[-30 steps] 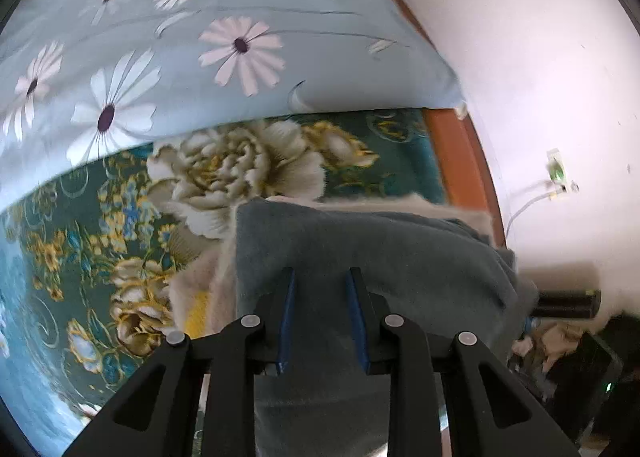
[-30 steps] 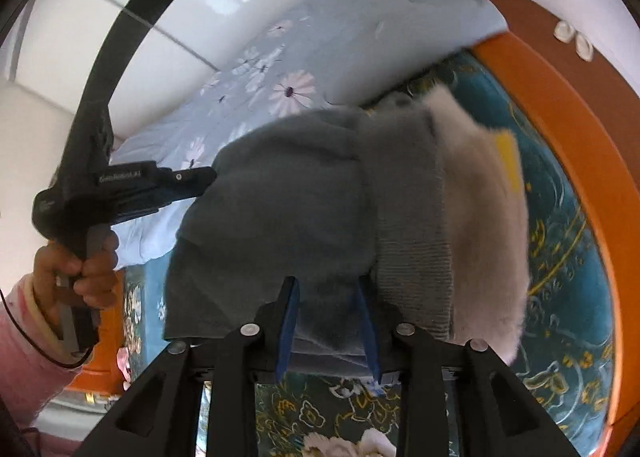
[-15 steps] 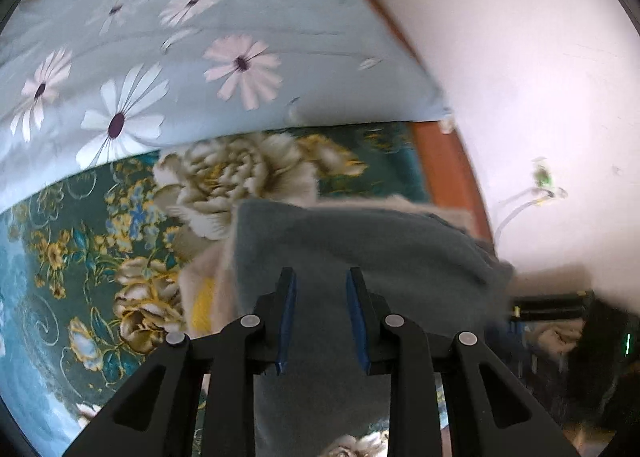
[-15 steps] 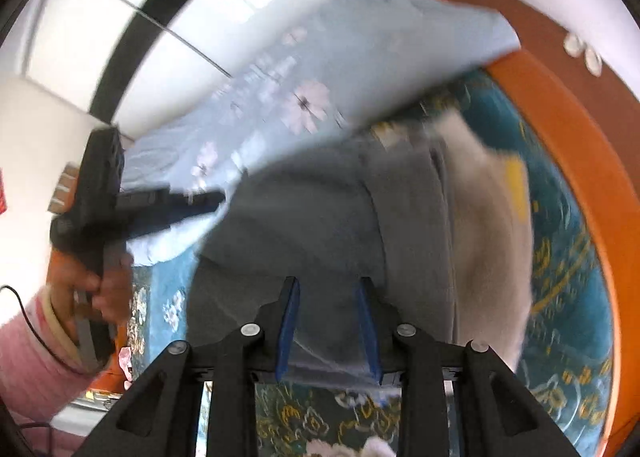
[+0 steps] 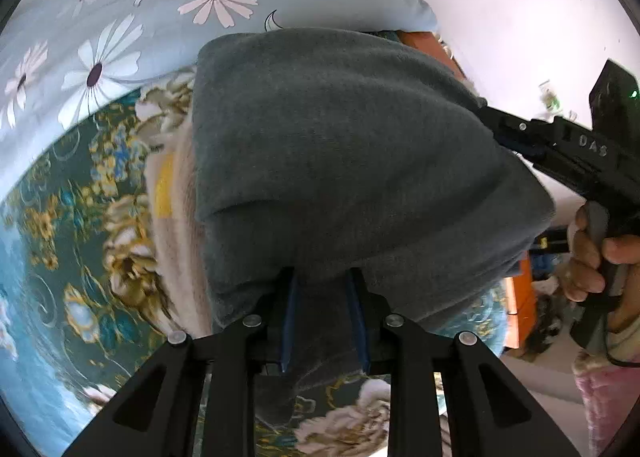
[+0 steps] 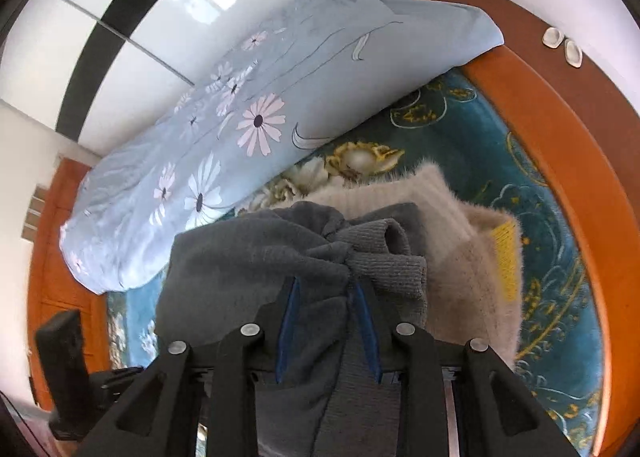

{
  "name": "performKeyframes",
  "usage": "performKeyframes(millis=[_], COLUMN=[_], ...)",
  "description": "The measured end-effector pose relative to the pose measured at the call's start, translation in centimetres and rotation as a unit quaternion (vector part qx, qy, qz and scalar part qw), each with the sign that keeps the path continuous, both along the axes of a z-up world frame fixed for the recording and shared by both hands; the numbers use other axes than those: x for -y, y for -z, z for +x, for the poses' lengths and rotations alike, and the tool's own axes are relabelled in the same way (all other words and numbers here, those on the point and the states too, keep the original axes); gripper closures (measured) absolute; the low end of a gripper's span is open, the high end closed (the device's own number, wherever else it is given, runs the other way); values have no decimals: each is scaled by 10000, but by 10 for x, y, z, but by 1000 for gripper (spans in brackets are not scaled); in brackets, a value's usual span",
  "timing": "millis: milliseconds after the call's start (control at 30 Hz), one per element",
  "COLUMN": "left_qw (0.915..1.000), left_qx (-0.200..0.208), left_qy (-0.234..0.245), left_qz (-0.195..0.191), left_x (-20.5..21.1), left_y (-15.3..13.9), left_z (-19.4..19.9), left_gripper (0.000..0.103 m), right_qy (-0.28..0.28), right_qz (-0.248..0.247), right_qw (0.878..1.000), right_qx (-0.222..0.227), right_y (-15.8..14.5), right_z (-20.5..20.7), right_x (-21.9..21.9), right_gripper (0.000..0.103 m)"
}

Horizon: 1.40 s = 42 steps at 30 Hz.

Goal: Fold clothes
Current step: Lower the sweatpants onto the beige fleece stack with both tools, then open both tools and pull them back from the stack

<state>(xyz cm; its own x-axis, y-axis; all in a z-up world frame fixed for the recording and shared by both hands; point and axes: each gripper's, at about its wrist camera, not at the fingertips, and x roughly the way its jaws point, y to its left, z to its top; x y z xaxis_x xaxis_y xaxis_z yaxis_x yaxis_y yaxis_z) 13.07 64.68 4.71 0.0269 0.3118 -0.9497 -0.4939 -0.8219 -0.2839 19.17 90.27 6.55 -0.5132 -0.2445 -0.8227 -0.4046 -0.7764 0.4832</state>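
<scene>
Both the left gripper (image 5: 323,281) and right gripper (image 6: 329,289) pinch the dark grey fleece garment (image 5: 340,145). It hangs above the fluffy beige folded sweater (image 6: 460,241), which lies beside the pale blue daisy-print duvet (image 6: 248,129).

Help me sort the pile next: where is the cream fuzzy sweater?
In the right wrist view the cream fuzzy sweater lies on the teal floral bedspread, right of and partly under the grey garment both tools grip.
</scene>
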Motion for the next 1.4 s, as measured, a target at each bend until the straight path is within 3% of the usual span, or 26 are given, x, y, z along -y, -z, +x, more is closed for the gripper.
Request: performKeyframes(millis=[167,300,400,500,600,833,900,967,1033,1133,1167,1267,1400], left_qw=[9999,9996,9997,9999,9999,9993,9991,9988,9987,9982,9979,9972,9961], left_qx=[-24,-198,-194,-56,37,-302,-346,-407,-463,-581,-628,-744,-836], left_qy=[31,-56,-33,-100,-90,-70,-108,-172,-183,-110,-66,-46,-205], left_qz=[-137,215,131,-44,-136,-216,-209,-198,-144,-131,-113,-63,189], left_x=[-7,0,0,-1,-4,1,9,18,27,39,43,56,70], left_y=[-8,-33,-32,-18,-10,-38,-43,-47,-49,-52,-54,-55,-61], left_z=[-5,4,4,0,-1,16,25,34,44,61,66,70,72], left_gripper=[77,77,77,77,77,76,72,60,54,47,47,47,42], right_qy=[228,150,-28,-53,104,175,77,-35,-144,-184,-132,108,247], right_qz=[-203,25,92,75,-53,143,255,275,243,357,376,405,681], right_qw=[9995,9992,9985,9998,9999,9997,9993,9991,9994,9986,9981,9971,9955], right_qx=[-11,-376,-539,-169,-86,-63,-271,-335,-219,343,466,634,618], right_y=[6,-30,-41,-19,0,-18,-34,-42,-39,-21,-18,-18,-34], right_z=[1,22,46,58,60,60,69,81,92,102,104,106,98], right_x=[-5,10,27,37,33,38,49,63,76,90,93,101,117], right_gripper=[71,69,69,71,71,71,71,71,70,68,65,42,34])
